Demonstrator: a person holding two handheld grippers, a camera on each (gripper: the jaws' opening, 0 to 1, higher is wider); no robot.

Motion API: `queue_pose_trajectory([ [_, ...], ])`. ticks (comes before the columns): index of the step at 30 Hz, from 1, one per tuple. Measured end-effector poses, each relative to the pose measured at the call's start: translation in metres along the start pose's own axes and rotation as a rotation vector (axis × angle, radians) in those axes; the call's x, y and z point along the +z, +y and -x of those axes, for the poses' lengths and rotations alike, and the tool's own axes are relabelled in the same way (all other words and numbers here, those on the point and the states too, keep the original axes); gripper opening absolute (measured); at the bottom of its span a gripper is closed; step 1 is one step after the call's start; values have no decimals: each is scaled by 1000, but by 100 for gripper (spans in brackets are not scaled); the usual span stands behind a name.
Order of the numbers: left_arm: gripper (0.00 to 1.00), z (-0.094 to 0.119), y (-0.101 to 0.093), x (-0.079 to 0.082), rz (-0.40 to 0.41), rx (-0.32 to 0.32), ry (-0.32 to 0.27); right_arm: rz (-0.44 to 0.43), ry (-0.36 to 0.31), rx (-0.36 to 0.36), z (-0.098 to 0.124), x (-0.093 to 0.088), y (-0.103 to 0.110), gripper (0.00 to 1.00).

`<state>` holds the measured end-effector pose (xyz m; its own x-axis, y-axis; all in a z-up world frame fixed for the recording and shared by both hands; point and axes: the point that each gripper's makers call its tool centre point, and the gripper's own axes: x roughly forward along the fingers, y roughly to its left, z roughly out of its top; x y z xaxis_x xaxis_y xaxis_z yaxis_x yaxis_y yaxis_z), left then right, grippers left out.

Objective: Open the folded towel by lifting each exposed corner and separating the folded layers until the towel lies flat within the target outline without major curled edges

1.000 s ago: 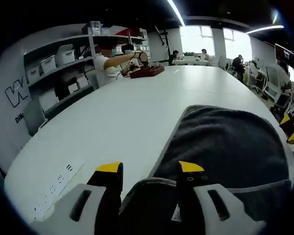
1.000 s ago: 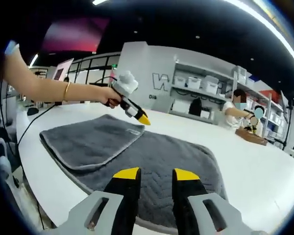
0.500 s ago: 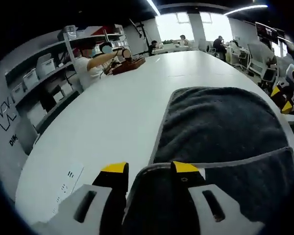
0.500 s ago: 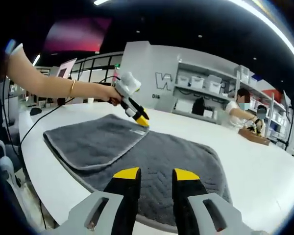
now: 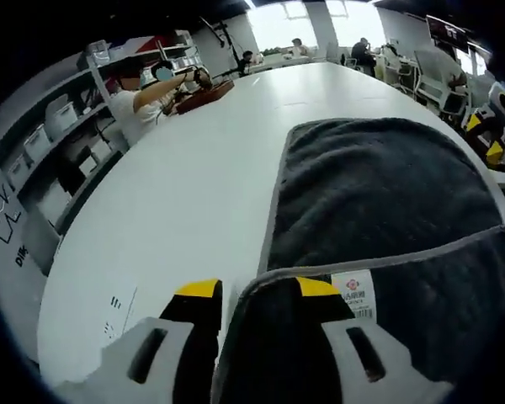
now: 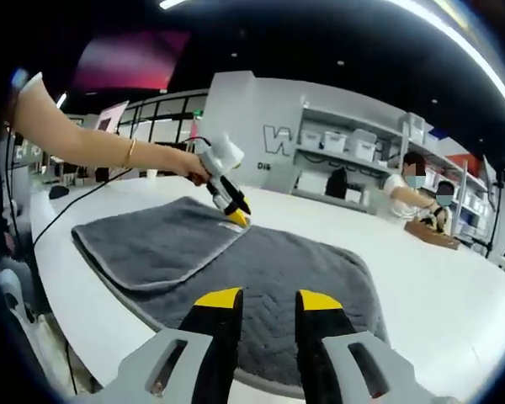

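While folded flap of towel lies between jaws of left claw, jaws apart at flap corner, 6 o'clock; close on top layer only, peel toward 12 across table. Right claw open, over towel's near edge.

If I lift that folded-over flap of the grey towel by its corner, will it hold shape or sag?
Likely sag: the grey towel lies limp, its folded flap moulded to the layer beneath. The plush pile probably grips rather than slips. It looks thick, so the flap may drag when the left tongs pull its corner.
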<state>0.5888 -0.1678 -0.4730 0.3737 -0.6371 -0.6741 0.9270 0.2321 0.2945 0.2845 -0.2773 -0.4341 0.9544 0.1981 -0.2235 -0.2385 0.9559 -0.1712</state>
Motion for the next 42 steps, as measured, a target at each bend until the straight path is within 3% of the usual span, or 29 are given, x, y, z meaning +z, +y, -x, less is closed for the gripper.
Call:
queue_pose_trajectory([
  [6,24,-6,-9,-6,86,-56,-12,1,-10,-15,1,2,-5,20],
  [16,19,-4,-12,-7,110,-45,-15,-1,-5,1,-3,-1,0,20],
  [21,2,2,-15,-6,62,11,-19,-4,-7,16,-7,0,6,19],
  [25,1,6,-10,-8,39,37,-14,1,-3,19,-7,-1,7,19],
  [28,1,11,-6,-10,137,37,-41,3,-1,23,-6,-2,9,20],
  [37,1,20,-6,-10,132,63,-67,6,-5,31,-8,0,13,20],
  [42,1,36,4,-3,109,126,-116,1,-13,55,-11,2,23,20],
])
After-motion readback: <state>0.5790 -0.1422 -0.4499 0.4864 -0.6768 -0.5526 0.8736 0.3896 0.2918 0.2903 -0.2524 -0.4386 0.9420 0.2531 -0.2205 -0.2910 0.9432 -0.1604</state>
